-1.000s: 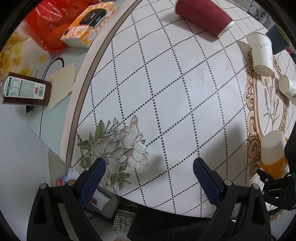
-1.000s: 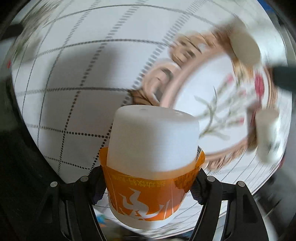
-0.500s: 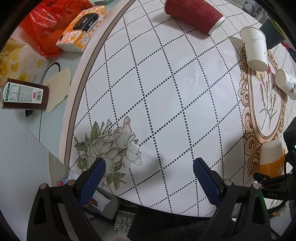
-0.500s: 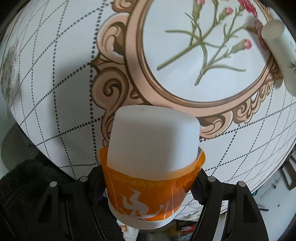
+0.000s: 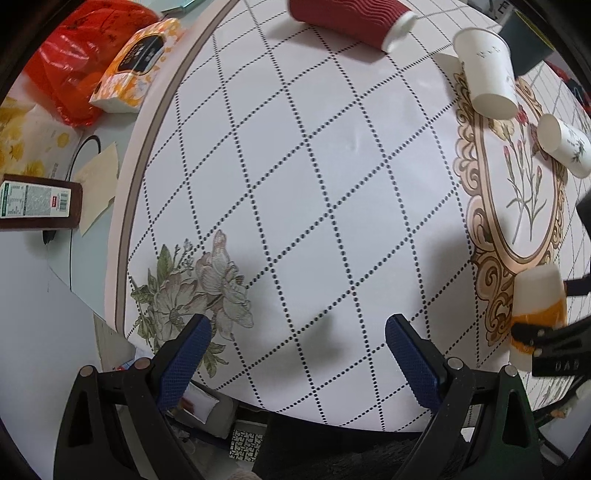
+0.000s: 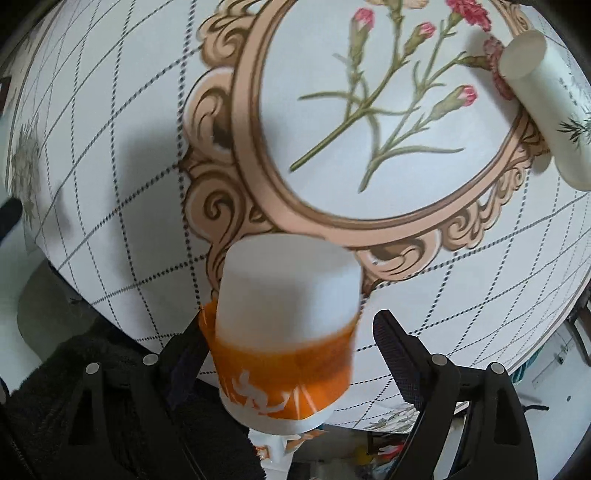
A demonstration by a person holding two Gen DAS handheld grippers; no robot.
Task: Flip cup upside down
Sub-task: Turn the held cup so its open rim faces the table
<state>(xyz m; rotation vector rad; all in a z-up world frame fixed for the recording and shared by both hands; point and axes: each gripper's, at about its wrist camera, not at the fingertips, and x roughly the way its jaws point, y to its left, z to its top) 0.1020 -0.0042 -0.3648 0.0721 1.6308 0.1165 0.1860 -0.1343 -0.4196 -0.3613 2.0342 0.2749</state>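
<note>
A white cup with an orange sleeve (image 6: 286, 325) stands upside down, base up, near the table's front edge by the ornate frame print; it also shows in the left wrist view (image 5: 537, 306). My right gripper (image 6: 291, 343) is open, its jaws spread to either side of the cup with a clear gap on the right; the left finger is close to the sleeve. The cup looks blurred. My left gripper (image 5: 295, 347) is open and empty above the table's front edge, left of the cup.
A red ribbed cup (image 5: 351, 16) lies on its side at the back. A white paper cup (image 5: 487, 74) and a small floral cup (image 5: 565, 146) (image 6: 546, 107) lie near the frame print. A tissue pack (image 5: 136, 62), red bag (image 5: 74, 55) and brown box (image 5: 37, 201) sit off to the left.
My right gripper has opened and let go of the orange-sleeved cup, which now sits lower between the jaws. The left gripper has barely moved.
</note>
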